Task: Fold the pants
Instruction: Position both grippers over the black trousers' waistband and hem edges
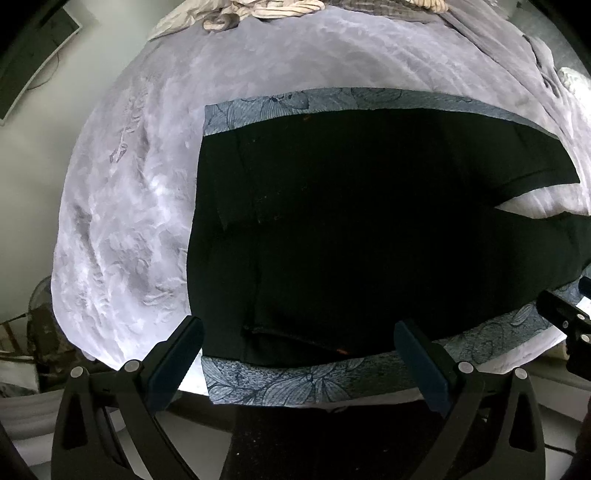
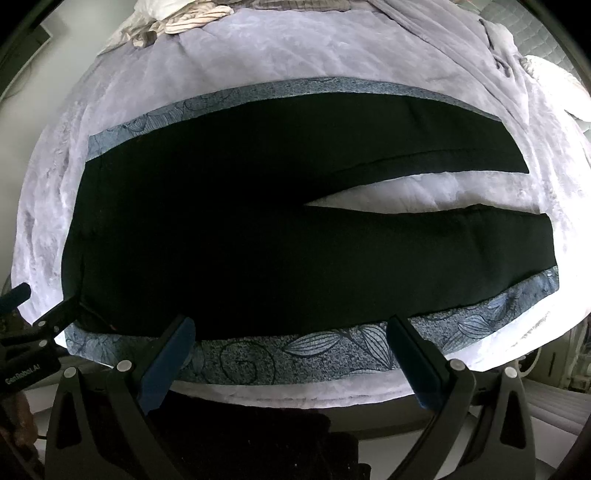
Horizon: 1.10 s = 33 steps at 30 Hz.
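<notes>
Black pants (image 2: 221, 236) lie flat and spread out on a blue floral cloth (image 2: 332, 350) over a bed, waistband to the left, two legs running right with a gap between them. In the left wrist view the pants (image 1: 351, 229) show their waist end, with the floral cloth (image 1: 288, 384) under the near edge. My left gripper (image 1: 297, 349) is open and empty, over the near edge by the waist. My right gripper (image 2: 290, 341) is open and empty, over the near edge by the near leg. Each gripper shows in the other's view, at the edge.
A pale lilac bedspread (image 2: 258, 55) covers the bed. Crumpled striped and grey clothes (image 2: 192, 18) lie at the far side. A monitor (image 1: 33, 48) hangs on the wall at the left. Floor and clutter lie below the bed's near edge.
</notes>
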### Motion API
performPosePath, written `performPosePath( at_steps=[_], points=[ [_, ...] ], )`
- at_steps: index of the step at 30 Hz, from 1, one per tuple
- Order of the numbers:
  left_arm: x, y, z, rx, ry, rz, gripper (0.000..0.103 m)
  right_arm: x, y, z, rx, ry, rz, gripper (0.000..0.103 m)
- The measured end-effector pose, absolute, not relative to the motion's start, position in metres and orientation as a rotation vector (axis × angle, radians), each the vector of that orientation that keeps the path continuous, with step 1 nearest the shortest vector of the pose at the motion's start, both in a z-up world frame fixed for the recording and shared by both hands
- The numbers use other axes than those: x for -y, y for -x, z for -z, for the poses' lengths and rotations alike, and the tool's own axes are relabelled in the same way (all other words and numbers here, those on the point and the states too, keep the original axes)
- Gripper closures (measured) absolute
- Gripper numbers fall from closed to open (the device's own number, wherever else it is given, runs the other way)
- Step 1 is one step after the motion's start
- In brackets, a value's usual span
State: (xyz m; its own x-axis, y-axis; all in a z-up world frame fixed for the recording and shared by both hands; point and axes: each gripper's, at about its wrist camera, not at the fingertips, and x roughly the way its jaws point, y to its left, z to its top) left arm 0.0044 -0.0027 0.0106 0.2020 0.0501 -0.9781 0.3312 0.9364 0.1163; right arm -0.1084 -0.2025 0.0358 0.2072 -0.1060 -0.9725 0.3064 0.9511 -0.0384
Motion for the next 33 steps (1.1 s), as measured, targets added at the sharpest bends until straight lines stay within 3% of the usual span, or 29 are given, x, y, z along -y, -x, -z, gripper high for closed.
performPosePath(
  at_steps=[33],
  points=[
    [0.0005, -0.0056, -0.0137, -1.359, -0.338, 0.172, 0.000, 0.1986, 0.1075, -0.0341, -1.333, -0.175, 0.282, 0.000]
  ],
)
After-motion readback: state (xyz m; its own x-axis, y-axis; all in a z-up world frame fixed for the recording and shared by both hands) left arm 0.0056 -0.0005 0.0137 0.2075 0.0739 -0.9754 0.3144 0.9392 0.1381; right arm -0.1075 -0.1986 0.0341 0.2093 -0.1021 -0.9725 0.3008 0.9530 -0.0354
